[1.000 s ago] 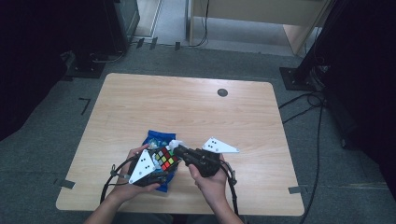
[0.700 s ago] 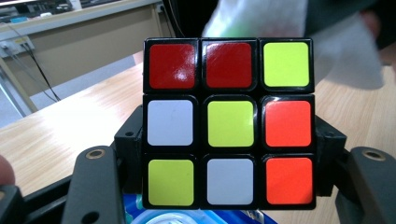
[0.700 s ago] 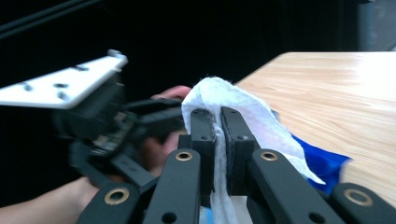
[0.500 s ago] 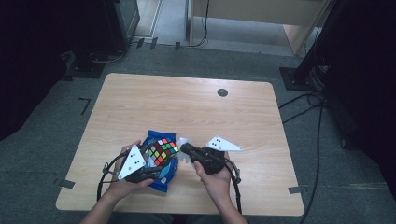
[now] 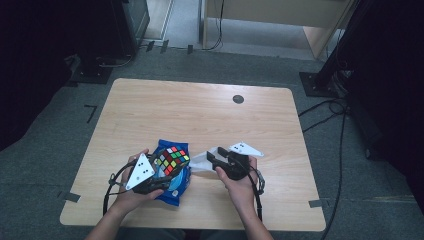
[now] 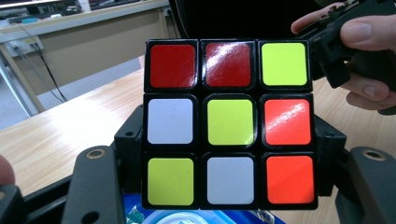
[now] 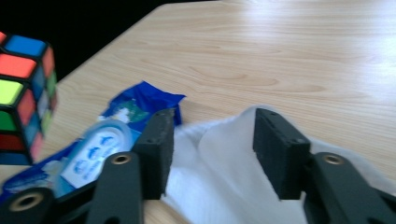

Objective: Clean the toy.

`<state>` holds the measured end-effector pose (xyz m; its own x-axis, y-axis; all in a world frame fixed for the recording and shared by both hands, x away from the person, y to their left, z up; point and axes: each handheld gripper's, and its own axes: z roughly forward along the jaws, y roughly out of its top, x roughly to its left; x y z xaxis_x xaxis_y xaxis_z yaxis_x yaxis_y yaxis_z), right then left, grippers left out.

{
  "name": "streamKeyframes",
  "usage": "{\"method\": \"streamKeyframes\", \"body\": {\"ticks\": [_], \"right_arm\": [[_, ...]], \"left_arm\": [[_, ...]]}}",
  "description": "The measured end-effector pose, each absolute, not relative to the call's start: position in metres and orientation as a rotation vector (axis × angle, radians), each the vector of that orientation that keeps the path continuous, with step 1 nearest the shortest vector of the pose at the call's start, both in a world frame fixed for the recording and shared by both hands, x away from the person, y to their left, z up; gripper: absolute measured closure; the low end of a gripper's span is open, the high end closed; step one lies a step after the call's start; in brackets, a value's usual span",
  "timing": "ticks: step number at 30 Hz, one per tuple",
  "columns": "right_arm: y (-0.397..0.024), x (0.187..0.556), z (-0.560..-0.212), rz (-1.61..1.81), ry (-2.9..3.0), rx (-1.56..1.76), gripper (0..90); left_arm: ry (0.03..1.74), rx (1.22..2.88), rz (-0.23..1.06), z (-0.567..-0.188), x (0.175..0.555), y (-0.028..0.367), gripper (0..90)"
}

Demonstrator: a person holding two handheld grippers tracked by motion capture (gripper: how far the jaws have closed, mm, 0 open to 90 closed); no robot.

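While the left gripper (image 6: 229,186) clamped the scrambled cube (image 6: 229,122), showing red, yellow, white and orange squares, the right gripper (image 7: 212,154) had just been opening over a crumpled white wipe (image 7: 229,186).

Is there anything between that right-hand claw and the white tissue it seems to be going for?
Nothing visible. The right gripper has just been opening its jaws, and the white wipe lies on the table directly between them, unpressed.

the puzzle cube (image 6: 231,123) sits tilted above the blue wipes packet (image 5: 176,186), clamped at its sides, showing red, yellow, white and orange squares. the white wipe (image 7: 224,163) lies crumpled on the table just right of the packet, loose between parted jaws.
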<state>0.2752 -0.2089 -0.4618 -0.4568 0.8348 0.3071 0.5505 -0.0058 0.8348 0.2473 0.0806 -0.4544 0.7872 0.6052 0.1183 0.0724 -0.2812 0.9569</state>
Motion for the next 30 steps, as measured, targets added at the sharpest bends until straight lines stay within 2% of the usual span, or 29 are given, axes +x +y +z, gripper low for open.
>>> {"method": "streamKeyframes", "body": {"ticks": [5,9,14,18,21,23,24,30], "right_arm": [[-0.208,0.272,-0.455,1.448,1.972,1.445,43.2],[-0.202,0.264,-0.442,1.615,1.973,1.434,40.3],[-0.179,0.248,-0.420,1.833,2.008,1.360,27.3],[-0.161,0.243,-0.419,1.854,2.058,1.380,21.3],[-0.154,0.244,-0.426,1.848,2.096,1.449,22.8],[-0.152,0.245,-0.430,1.837,2.113,1.492,31.0],[-0.151,0.245,-0.432,1.825,2.123,1.506,32.3],[-0.157,0.250,-0.438,1.876,2.136,1.612,34.5]], "left_arm": [[0.534,1.800,0.568,-0.454,0.248,0.082,33.9],[0.537,1.799,0.576,-0.455,0.247,0.080,33.9],[0.533,1.804,0.574,-0.456,0.245,0.075,33.9],[0.518,1.807,0.576,-0.457,0.241,0.067,33.9],[0.494,1.814,0.595,-0.458,0.237,0.060,33.9],[0.485,1.814,0.601,-0.458,0.235,0.058,33.9],[0.483,1.814,0.601,-0.458,0.234,0.057,33.8],[0.491,1.828,0.550,-0.460,0.237,0.057,33.5]]}}
